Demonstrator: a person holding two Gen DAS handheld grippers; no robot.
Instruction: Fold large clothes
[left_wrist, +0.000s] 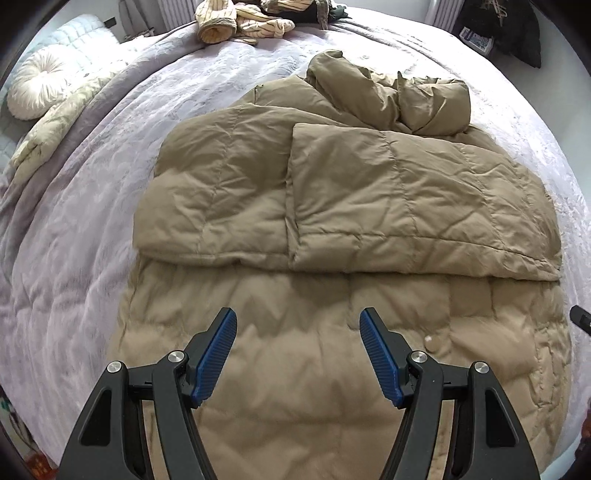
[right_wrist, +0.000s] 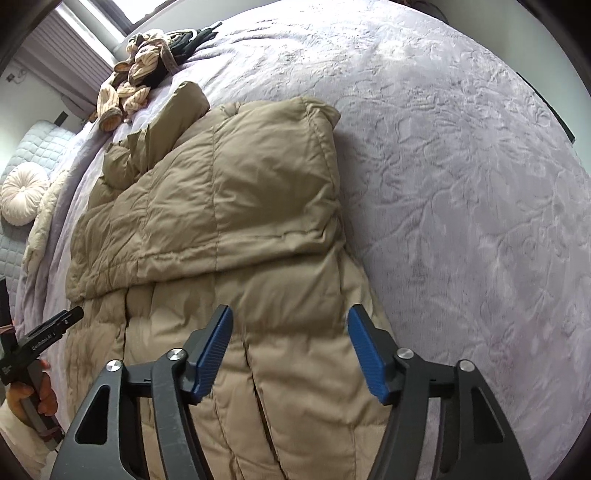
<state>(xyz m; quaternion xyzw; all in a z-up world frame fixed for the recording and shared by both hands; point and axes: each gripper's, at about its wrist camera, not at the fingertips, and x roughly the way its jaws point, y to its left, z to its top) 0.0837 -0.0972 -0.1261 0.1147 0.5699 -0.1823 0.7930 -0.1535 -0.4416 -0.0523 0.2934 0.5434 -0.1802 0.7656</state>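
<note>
Both tools, left (left_wrist: 298, 321) and right (right_wrist: 290, 319), hang spread and empty above the soft, puffy tan quilted coat (left_wrist: 332, 192); grip its folded hem.

Right gripper (right_wrist: 290, 350) hung over tan puffer coat (right_wrist: 236, 206), blue pads (right_wrist: 364, 354) spread wide, nothing between them, not touching fabric. Coat lay on lilac embossed bedspread (right_wrist: 461, 184), its far part folded back over the paler quilted part nearest the camera. Left gripper (right_wrist: 55, 326) at left edge, held by a hand (right_wrist: 27, 397); jaw state unclear. Striped cream clothes (right_wrist: 129, 88) piled at far bed edge beside dark garments (right_wrist: 192, 38). Round white cushion (right_wrist: 24, 199) far left.
</note>
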